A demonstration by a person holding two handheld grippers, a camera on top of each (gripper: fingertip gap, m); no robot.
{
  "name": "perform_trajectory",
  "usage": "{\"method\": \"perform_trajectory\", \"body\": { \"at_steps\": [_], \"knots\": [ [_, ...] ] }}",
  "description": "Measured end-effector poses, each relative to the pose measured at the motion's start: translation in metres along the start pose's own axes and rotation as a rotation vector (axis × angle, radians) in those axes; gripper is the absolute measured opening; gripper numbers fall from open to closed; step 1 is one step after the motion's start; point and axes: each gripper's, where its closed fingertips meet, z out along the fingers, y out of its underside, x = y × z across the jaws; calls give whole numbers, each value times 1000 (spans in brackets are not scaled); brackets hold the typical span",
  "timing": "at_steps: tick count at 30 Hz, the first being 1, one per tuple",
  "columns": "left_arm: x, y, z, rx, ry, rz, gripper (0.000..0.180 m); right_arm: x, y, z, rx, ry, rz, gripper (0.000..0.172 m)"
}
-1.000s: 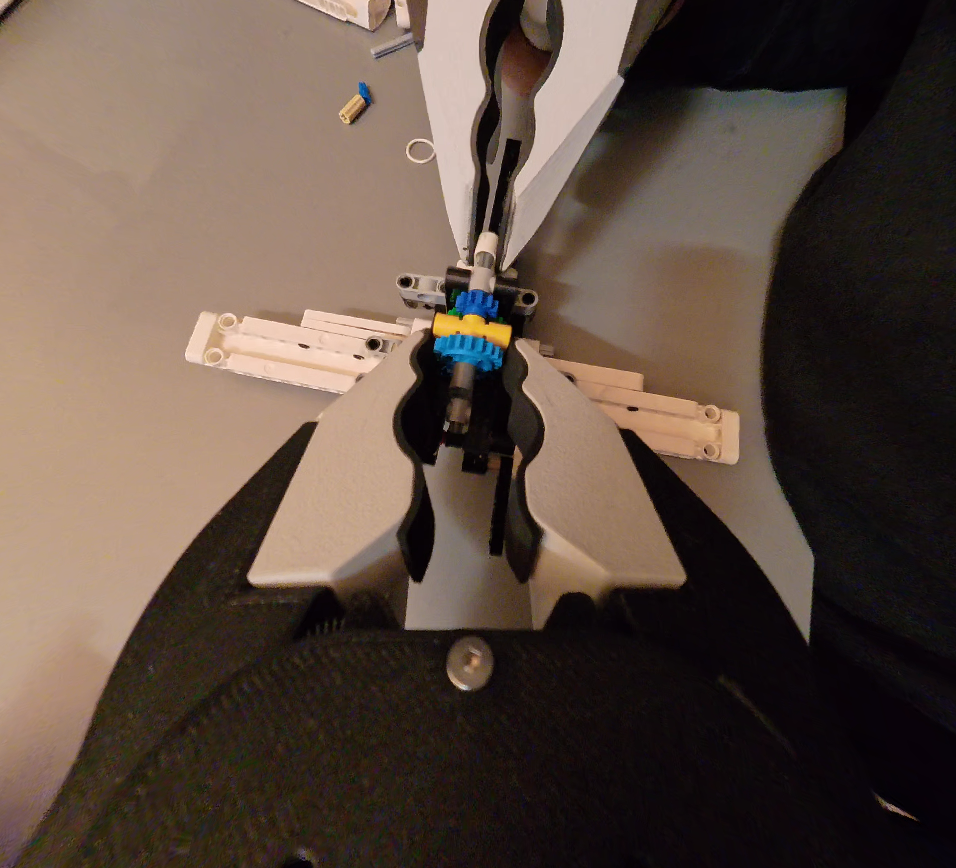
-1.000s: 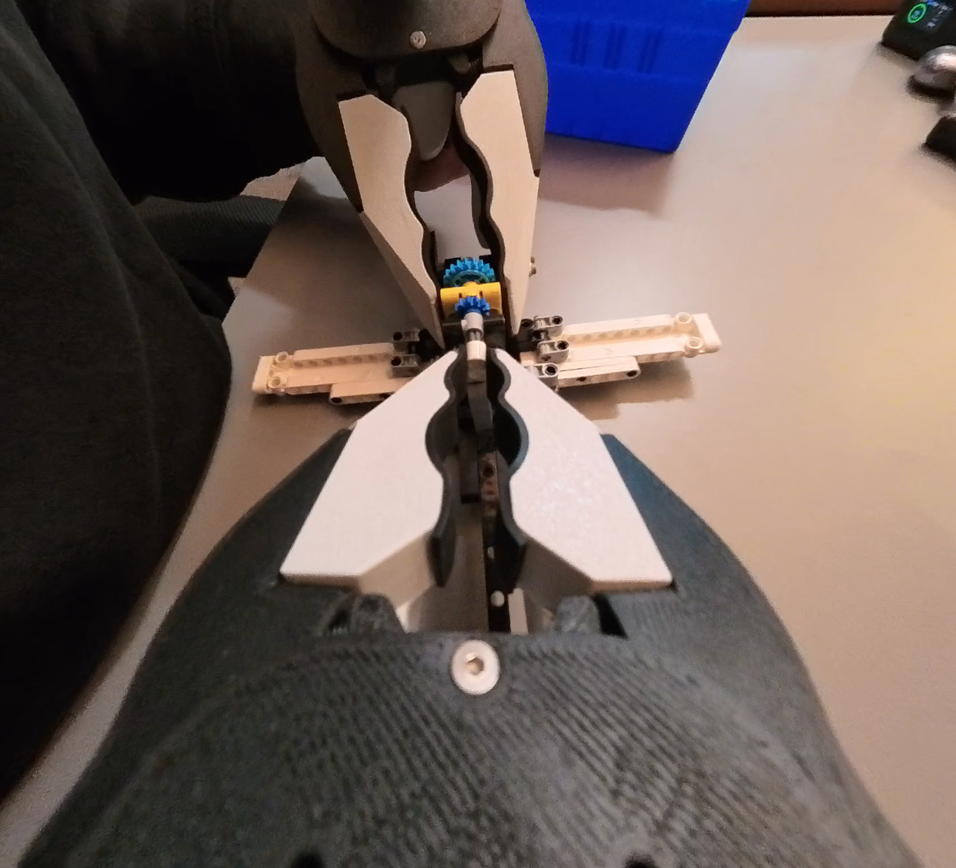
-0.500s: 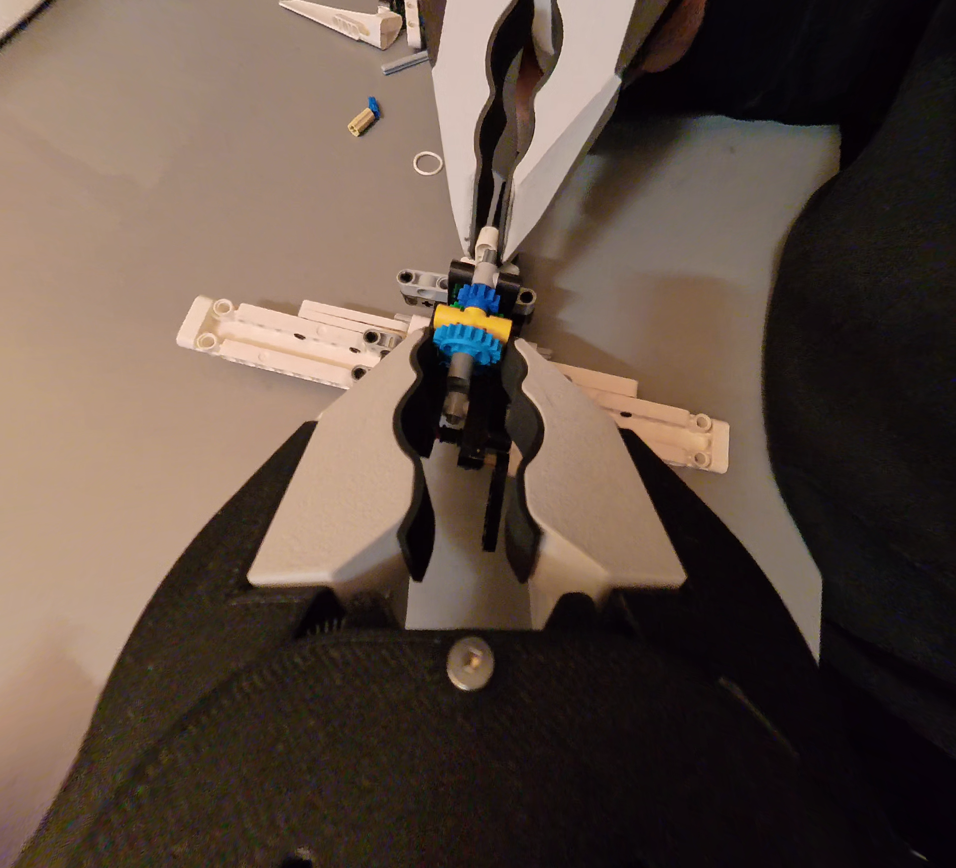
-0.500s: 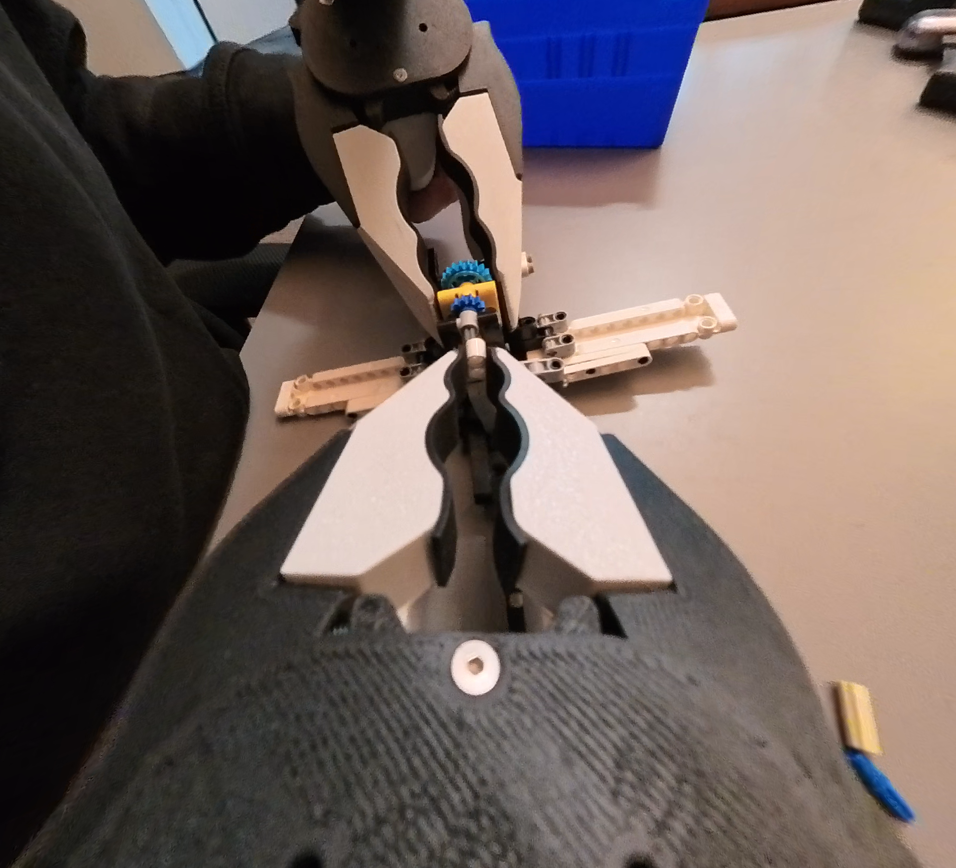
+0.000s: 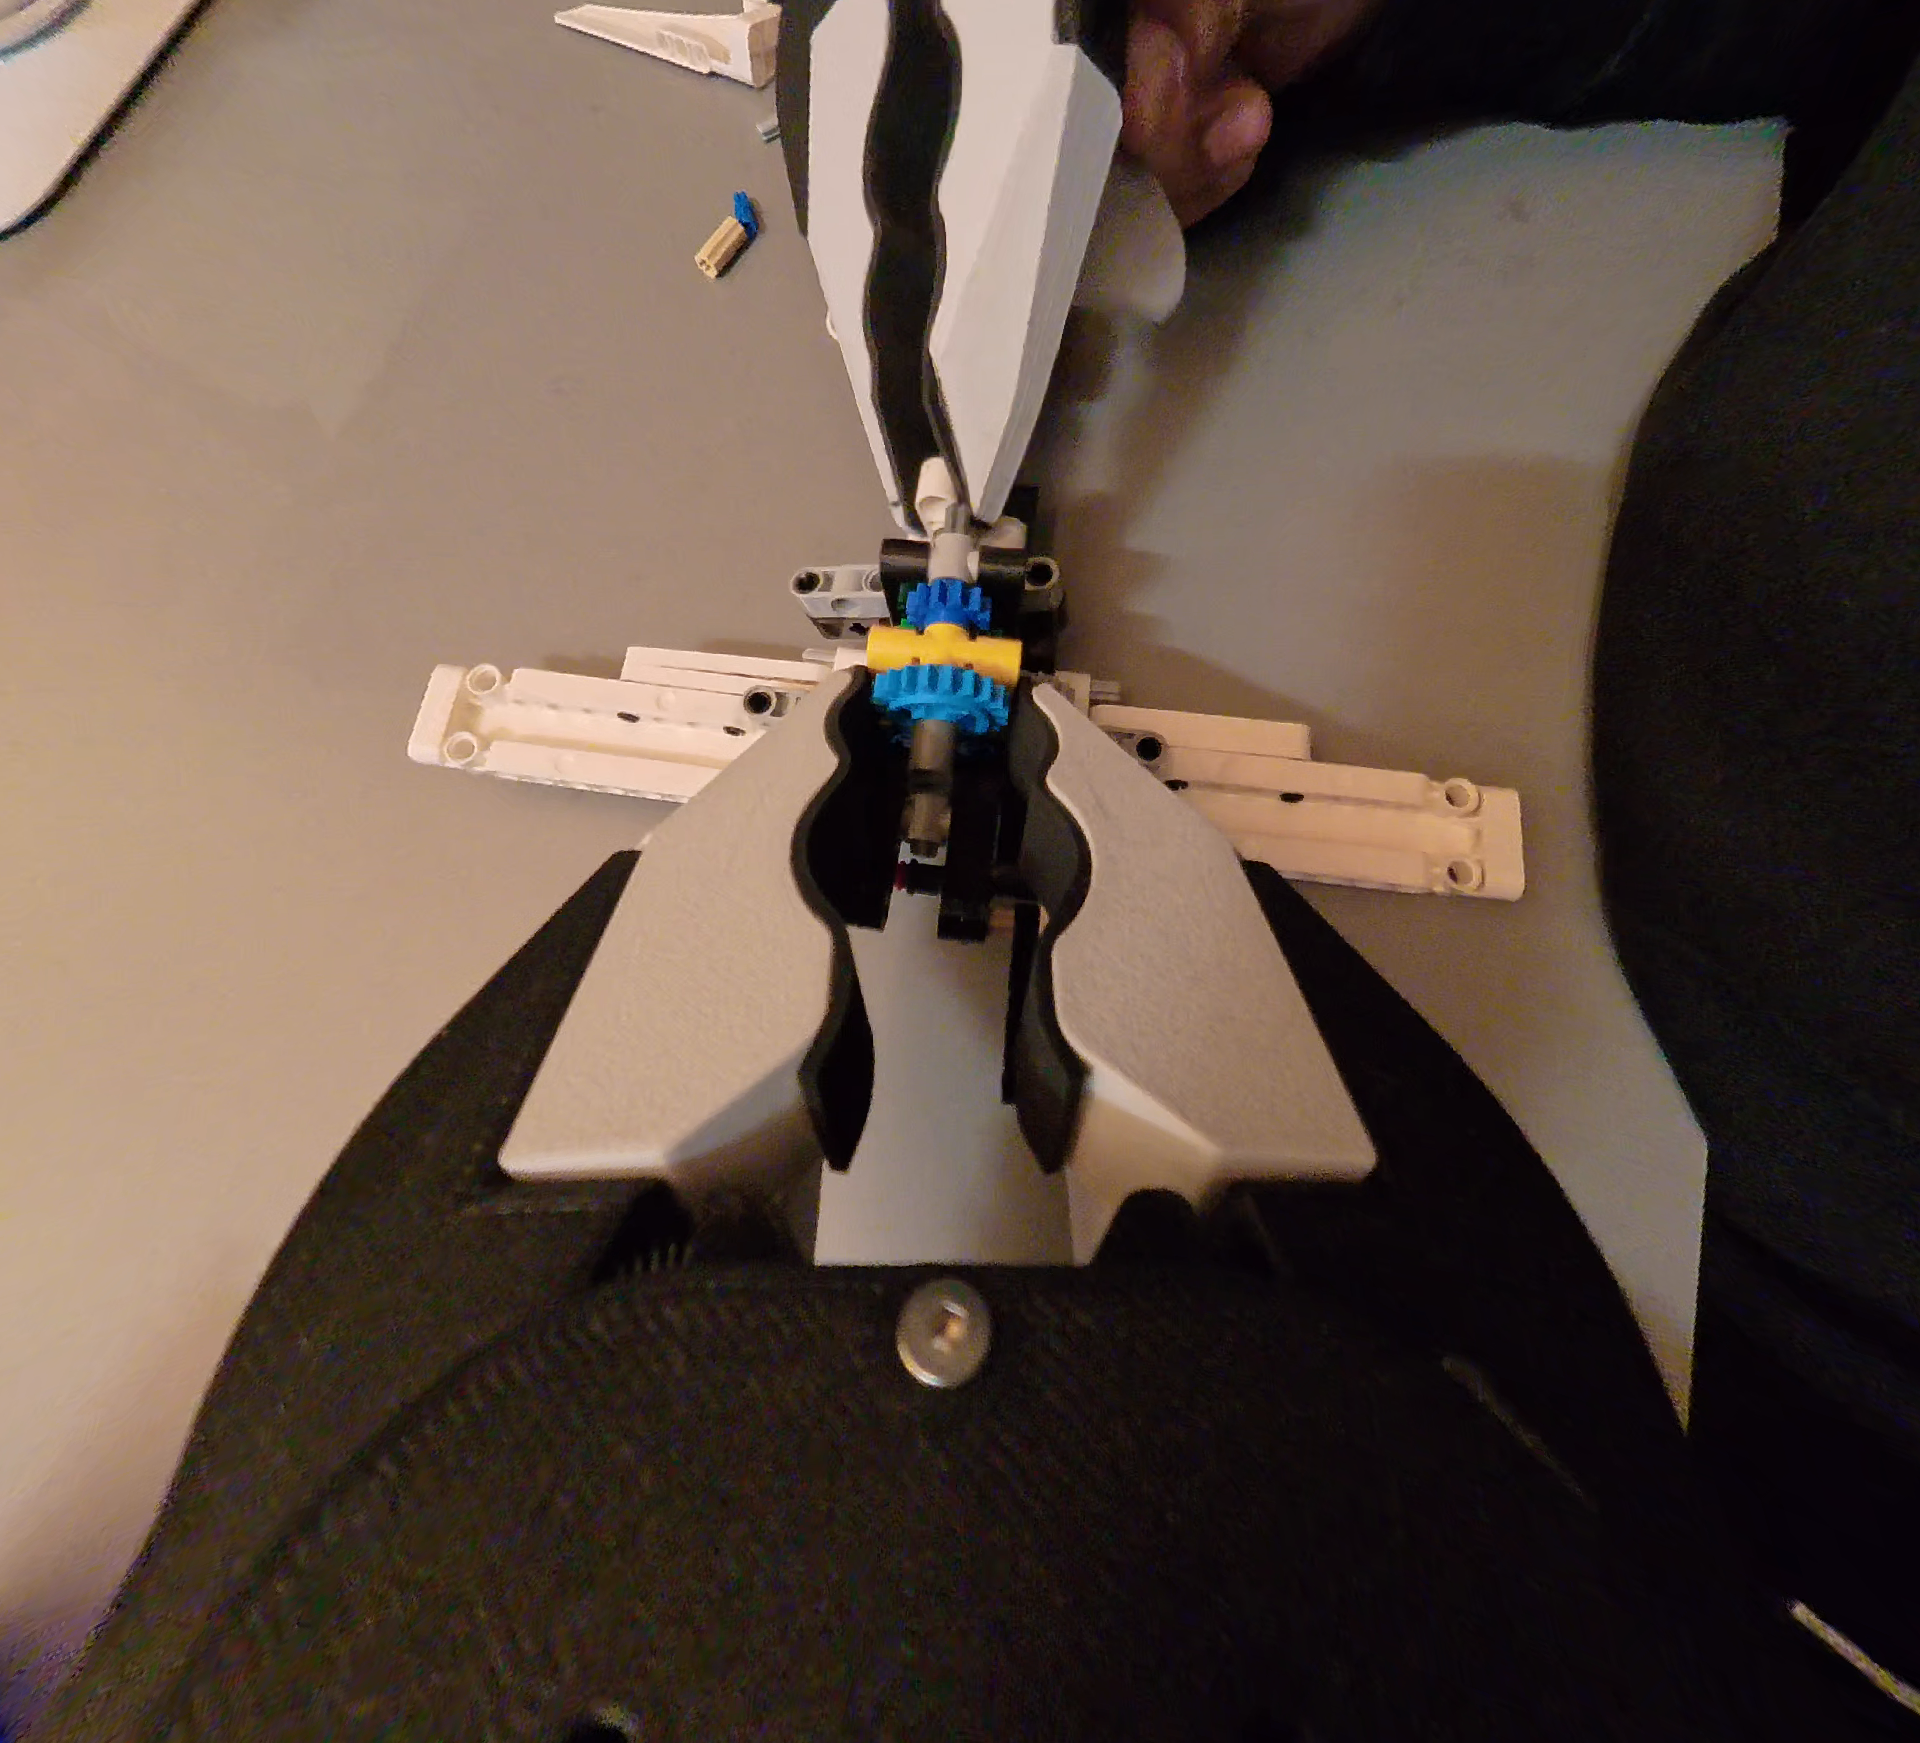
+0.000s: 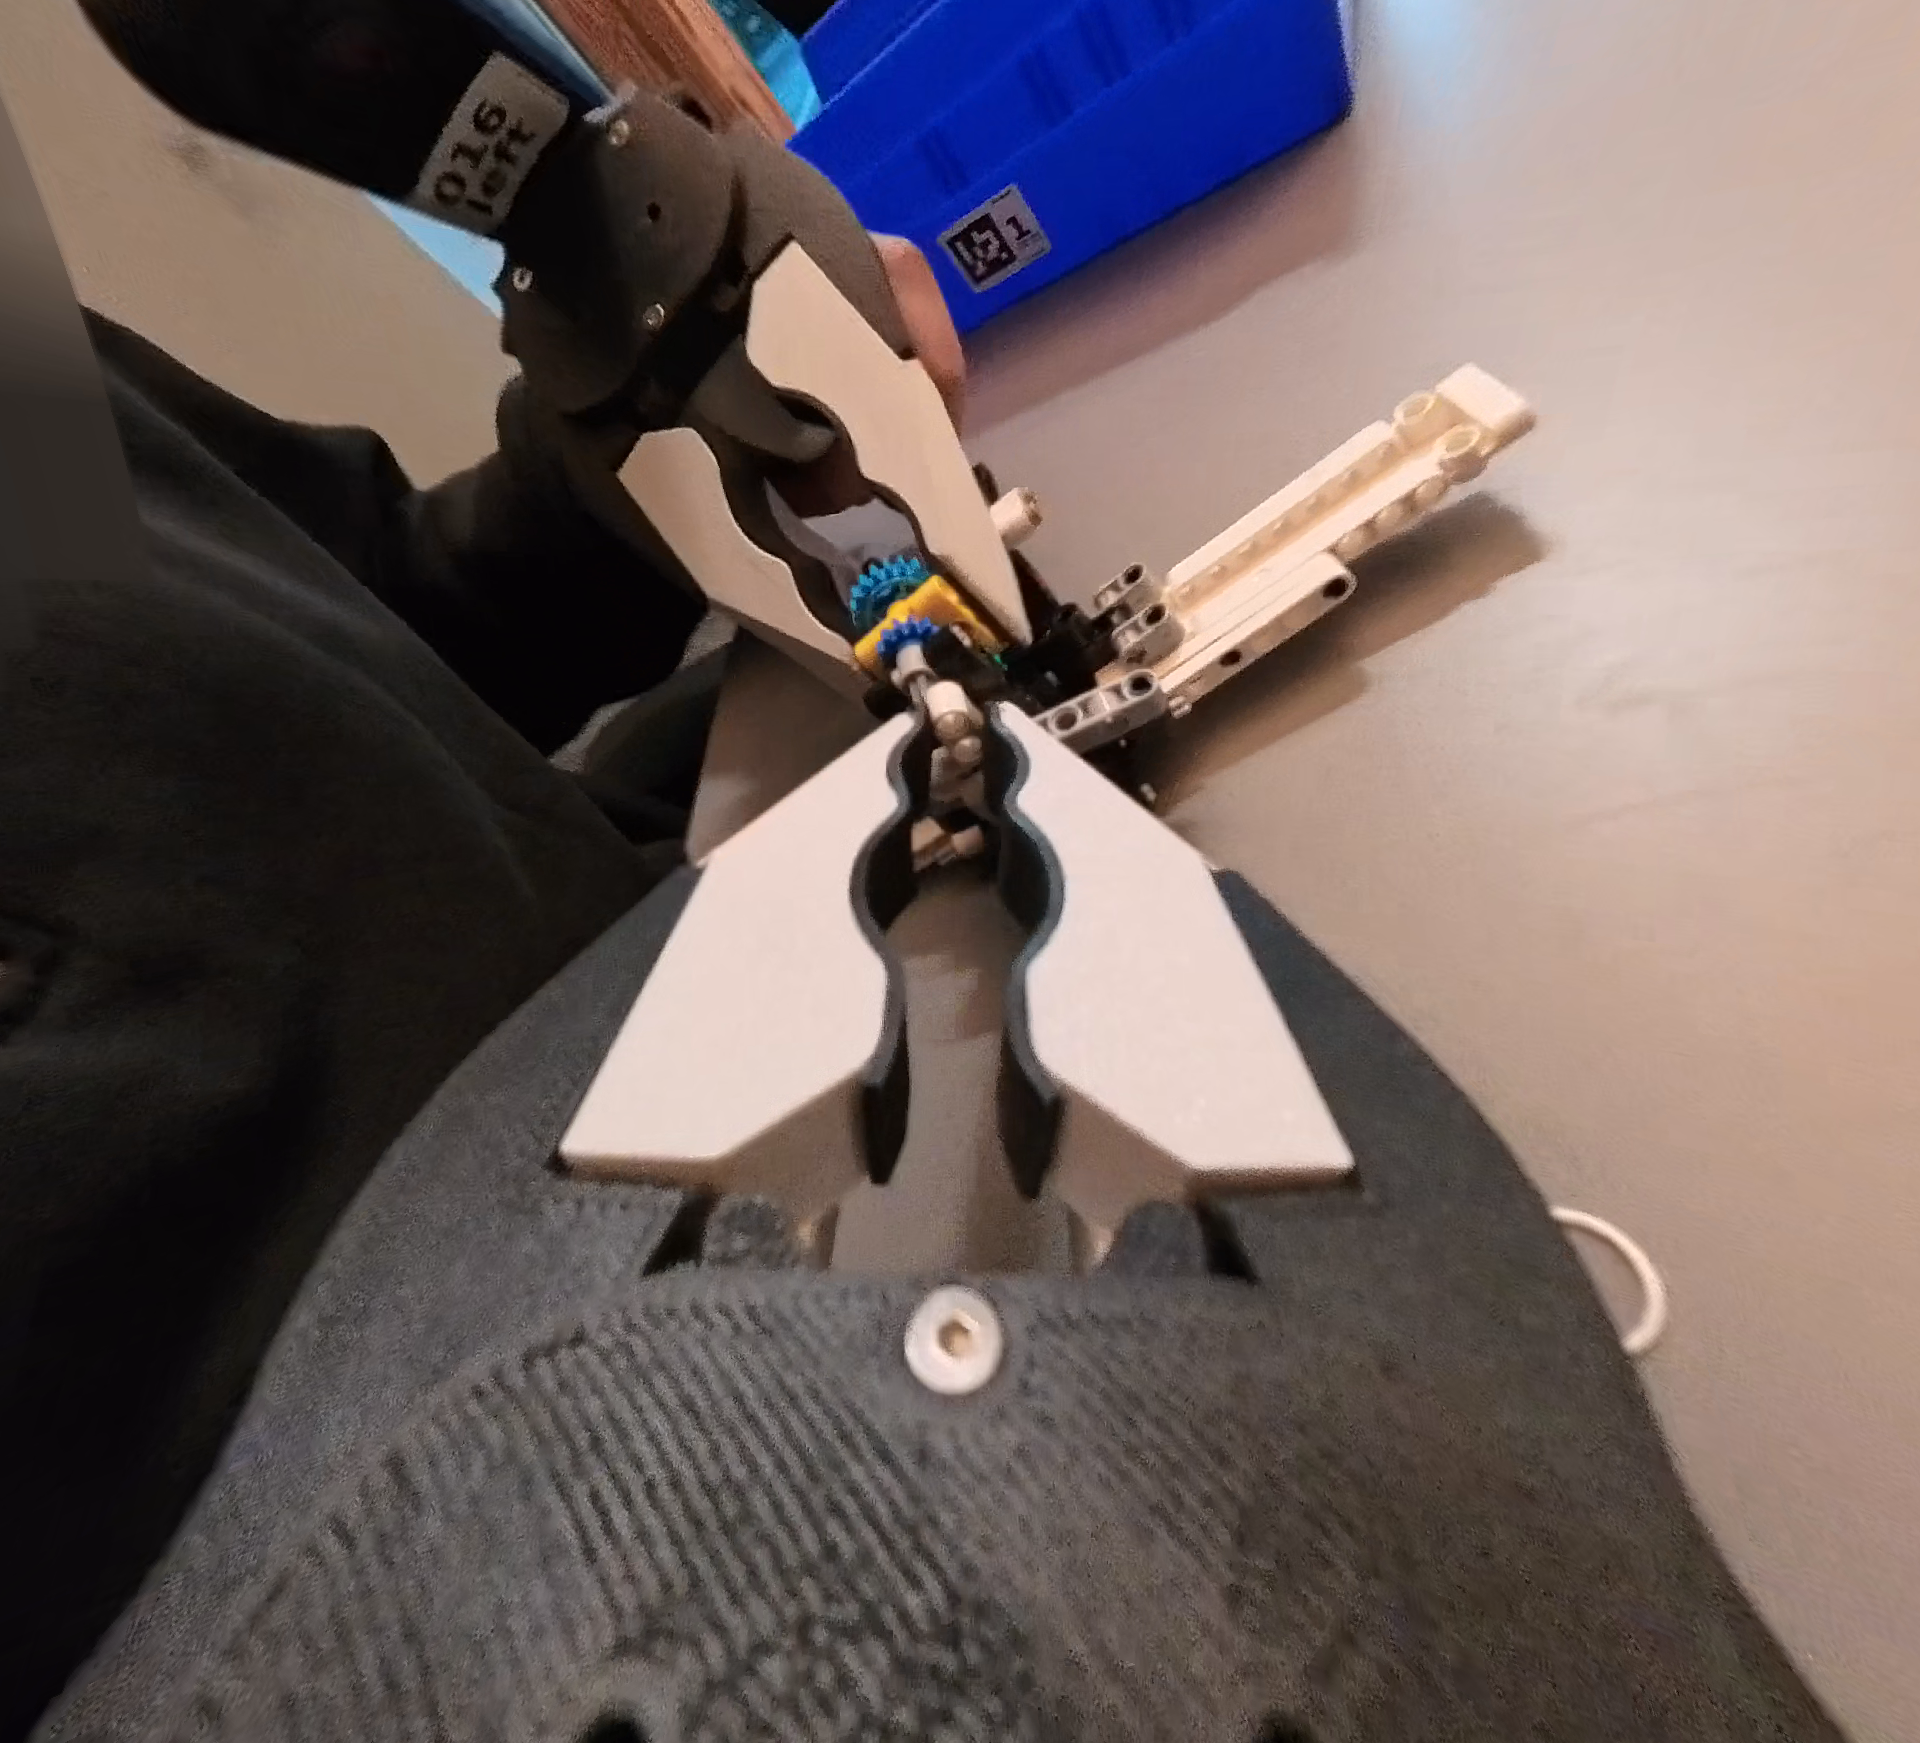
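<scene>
A building-brick assembly lies on the grey table (image 5: 312,446). It has white beams (image 5: 582,732) spread like wings, a black core, two blue gears (image 5: 940,701) and a yellow connector (image 5: 940,651) on an axle. My left gripper (image 5: 940,706) is shut on the black core, with a finger on each side. It also shows in the right wrist view (image 6: 935,644). My right gripper (image 6: 954,732) is shut on a small white piece (image 6: 945,706) at the axle's far end. In the left wrist view it (image 5: 940,498) comes in from above, turned edge-on.
A blue bin (image 6: 1091,62) stands behind the assembly. A white wedge part (image 5: 675,36), a tan and blue pin (image 5: 727,239) and a white ring (image 6: 1621,1278) lie loose on the table. A white device (image 5: 83,10) sits far left. A dark sleeve (image 5: 1766,758) fills the right side. My left and right fingertips are right by each other.
My right gripper has rolled about its own axis while shut on the white piece, so its view is tilted. My left gripper has kept its hold on the assembly, which has barely moved.
</scene>
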Motion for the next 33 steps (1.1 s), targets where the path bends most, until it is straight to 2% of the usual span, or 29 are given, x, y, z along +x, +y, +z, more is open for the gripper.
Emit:
{"method": "perform_trajectory", "body": {
  "at_steps": [5,9,12,17,20,24,31,33],
  "knots": [
    [0,0,0,-9,8,2,26,-2,0,-1,-11,-3,-7,8],
    [0,5,-1,-3,10,-26,26,7,-15,-19,81,73,-43,7],
    [0,5,-1,-6,9,-26,26,3,-18,-24,96,56,-69,13],
    [0,4,0,-8,6,-14,26,-7,-7,-4,-10,67,-195,19],
    [1,5,0,-6,3,-6,26,-3,-5,3,-49,88,-230,6],
    [1,5,0,-2,-4,15,26,-4,-5,3,-59,20,-144,5],
    [0,7,2,-29,-31,64,26,0,-10,8,17,-54,164,4],
    [-4,9,1,-49,-41,74,27,3,-12,10,16,-47,199,4]
  ]
}}
